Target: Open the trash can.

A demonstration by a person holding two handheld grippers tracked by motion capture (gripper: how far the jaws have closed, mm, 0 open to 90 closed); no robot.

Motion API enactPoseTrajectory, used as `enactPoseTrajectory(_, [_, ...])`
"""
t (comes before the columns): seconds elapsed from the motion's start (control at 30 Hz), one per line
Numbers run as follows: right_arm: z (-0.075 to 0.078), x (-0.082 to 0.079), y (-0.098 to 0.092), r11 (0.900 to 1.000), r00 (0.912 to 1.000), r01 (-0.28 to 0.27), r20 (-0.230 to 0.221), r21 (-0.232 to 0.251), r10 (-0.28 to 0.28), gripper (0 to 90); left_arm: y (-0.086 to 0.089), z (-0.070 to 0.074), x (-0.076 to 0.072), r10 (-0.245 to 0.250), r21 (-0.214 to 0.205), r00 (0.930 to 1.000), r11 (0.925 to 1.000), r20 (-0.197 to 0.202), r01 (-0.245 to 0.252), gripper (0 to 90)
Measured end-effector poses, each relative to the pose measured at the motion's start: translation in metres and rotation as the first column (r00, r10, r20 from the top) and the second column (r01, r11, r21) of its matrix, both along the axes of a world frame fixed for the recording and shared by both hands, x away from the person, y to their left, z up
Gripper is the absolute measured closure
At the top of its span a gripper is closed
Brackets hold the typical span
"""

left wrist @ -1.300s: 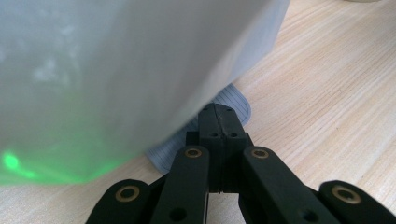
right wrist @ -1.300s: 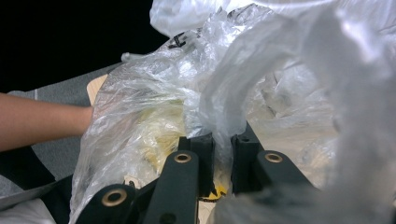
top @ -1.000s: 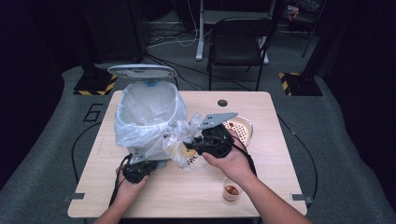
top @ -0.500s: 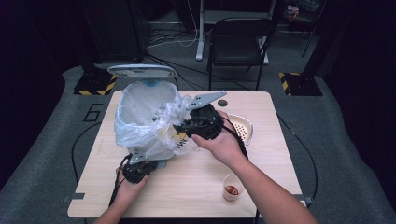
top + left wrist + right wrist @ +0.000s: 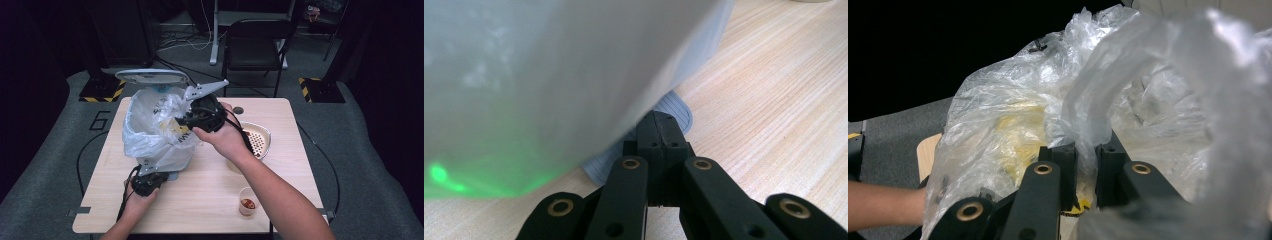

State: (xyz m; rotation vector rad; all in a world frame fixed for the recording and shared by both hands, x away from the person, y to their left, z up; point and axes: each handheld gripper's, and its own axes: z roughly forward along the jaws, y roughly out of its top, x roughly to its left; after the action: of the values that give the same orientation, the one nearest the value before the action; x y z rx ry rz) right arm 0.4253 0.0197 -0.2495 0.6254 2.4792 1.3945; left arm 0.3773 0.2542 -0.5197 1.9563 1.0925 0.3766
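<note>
My right gripper (image 5: 1083,175) pinches fold of clear plastic bag (image 5: 155,125), raised beside bin rim. My left gripper (image 5: 659,135) clamped shut at bin (image 5: 549,75) base, on table (image 5: 210,195).

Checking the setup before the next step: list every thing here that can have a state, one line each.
bin: upright, lid raised, lined with a plastic bag
plastic bag: open at the top, one fold pinched
right gripper: shut on the plastic bag, held above the bin's rim
left gripper: shut, empty, tips at the bin's pedal
bowl: upright, a perforated strainer inside
small cup: upright, uncovered, reddish contents
chair: unoccupied, behind the table
</note>
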Motion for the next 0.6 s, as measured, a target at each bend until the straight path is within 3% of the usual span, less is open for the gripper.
enactPoseTrajectory(0.03, [0.001,0.002,0.003,1.0000,1.0000,0.003,0.002,-0.001,-0.003,83.4,0.003,0.001,0.001,-0.021,0.036,0.9998,0.9991,-0.003,0.021,90.0])
enactPoseTrajectory(0.07, [0.001,0.003,0.005,1.0000,1.0000,0.001,0.003,-0.002,-0.001,83.4,0.003,0.001,0.001,-0.024,0.041,0.9997,0.9989,-0.004,0.024,90.0])
enactPoseTrajectory(0.1, [0.002,0.005,0.007,1.0000,1.0000,-0.002,0.006,-0.002,0.002,83.4,0.000,0.000,0.000,-0.002,0.001,1.0000,1.0000,0.000,0.002,90.0])
enactPoseTrajectory(0.2, [0.002,0.009,0.014,1.0000,0.9999,-0.005,0.009,-0.001,0.005,83.4,0.000,0.000,0.000,0.001,-0.003,1.0000,1.0000,0.000,-0.001,90.0])
enactPoseTrajectory(0.23, [0.002,0.011,0.016,1.0000,1.0000,-0.006,0.008,0.000,0.006,83.4,0.000,0.000,0.000,0.001,-0.002,1.0000,1.0000,0.000,-0.001,90.0])
enactPoseTrajectory(0.27, [0.002,0.012,0.017,1.0000,0.9999,-0.007,0.012,0.000,0.007,83.4,0.003,0.001,0.000,-0.020,0.036,0.9998,0.9991,-0.003,0.021,90.0])
enactPoseTrajectory(0.3, [0.002,0.014,0.020,1.0000,0.9999,-0.006,0.009,0.002,0.006,83.4,0.003,0.001,0.001,-0.023,0.042,0.9997,0.9989,-0.003,0.023,90.0])
enactPoseTrajectory(0.6, [-0.003,0.026,0.038,0.9998,0.9998,-0.016,0.012,-0.014,0.016,83.1,0.003,0.001,0.000,-0.023,0.042,0.9997,0.9988,-0.005,0.024,90.0])
